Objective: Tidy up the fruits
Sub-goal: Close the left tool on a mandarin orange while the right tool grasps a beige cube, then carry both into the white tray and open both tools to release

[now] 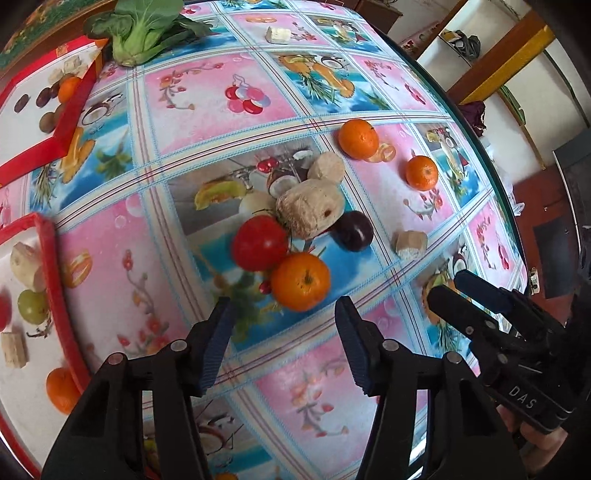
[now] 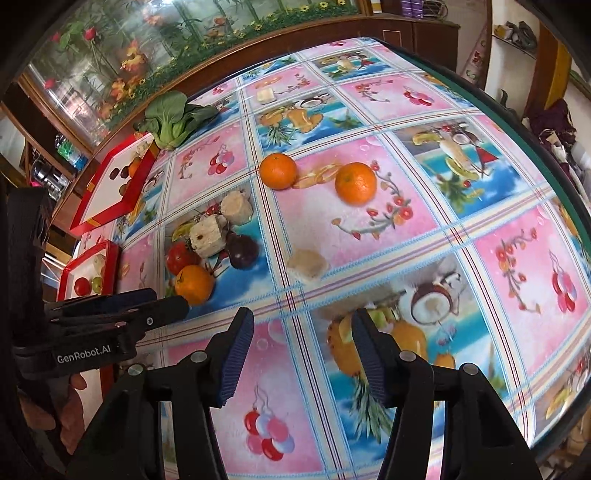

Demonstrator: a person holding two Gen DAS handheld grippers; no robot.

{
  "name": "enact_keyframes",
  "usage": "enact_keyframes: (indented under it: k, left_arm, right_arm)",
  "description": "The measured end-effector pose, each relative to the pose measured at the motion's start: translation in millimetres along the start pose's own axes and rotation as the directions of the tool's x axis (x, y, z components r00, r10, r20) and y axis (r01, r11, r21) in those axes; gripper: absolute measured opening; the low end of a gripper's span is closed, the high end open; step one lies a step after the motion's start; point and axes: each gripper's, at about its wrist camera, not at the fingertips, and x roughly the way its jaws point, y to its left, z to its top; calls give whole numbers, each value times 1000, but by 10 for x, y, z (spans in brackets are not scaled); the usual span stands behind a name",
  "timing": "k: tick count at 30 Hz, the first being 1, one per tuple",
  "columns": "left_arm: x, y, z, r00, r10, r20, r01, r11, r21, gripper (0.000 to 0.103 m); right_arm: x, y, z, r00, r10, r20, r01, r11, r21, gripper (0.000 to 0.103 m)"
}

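Your left gripper (image 1: 282,325) hangs over the glossy fruit-print tablecloth (image 1: 229,96) with its jaws apart and nothing between them, and just ahead of the gap sits the cluster: a round orange tangerine with a dark stem dimple (image 1: 300,281) nearest the tips, a shiny red tomato (image 1: 259,243) touching it on the left jaw's side, a rough beige cut chunk (image 1: 310,208) behind those, a dark purple plum (image 1: 354,229) tucked against the chunk towards the right jaw's side. Bare cloth lies beneath the jaws. Off the left jaw's side the red rim of a white-floored tray (image 1: 55,291) runs close; its contents are cut off by the frame edge, so you only see part of a green grape, pale pieces and an orange. A second red-edged tray (image 1: 74,110) lies far ahead to the left, beside a green leafy bok choy (image 1: 142,31). Your right gripper (image 2: 301,350) is also parted and empty, over a wide open stretch of cloth; a small pale beige chunk (image 2: 307,264) sits just ahead of its tips, and two loose orange tangerines (image 2: 277,170) (image 2: 355,182) lie well beyond, near each other. The table's dark rounded edge (image 2: 554,177) curves off the right jaw's side. The printed fruit on the cloth makes small items hard to tell from pictures, and the pale block (image 2: 266,95) at the far end is too small to identify.
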Motion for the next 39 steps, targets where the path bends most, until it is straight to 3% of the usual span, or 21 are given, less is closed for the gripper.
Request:
enact_keyframes:
  k: [7,10,13,28,39]
  left_arm:
    - [145,-106,65,1000,24,-7,-24,1000,17,43]
    - [159,-121,85,1000,25,-3,-25,1000,19,33]
    - [159,-109,75,1000,17,-3,-17,1000,20,33]
    - [-128,133,-195,1000,-11,-3,11,1000,6,32]
    - [-499,279,-506,999,25,25,-26,999,48,32]
  right_arm:
    - [264,26,199,999,-16,-37,14,999,-34,48]
    - [384,46,232,998,-37,-60,34,998,-51,42]
    - [419,72,229,997,-61,-55,57,996,-72,31]
    - [176,243,-22,998,-26,-53,21,995,-94,31]
    - [35,562,-175,998,17,-59,-23,994,-111,31]
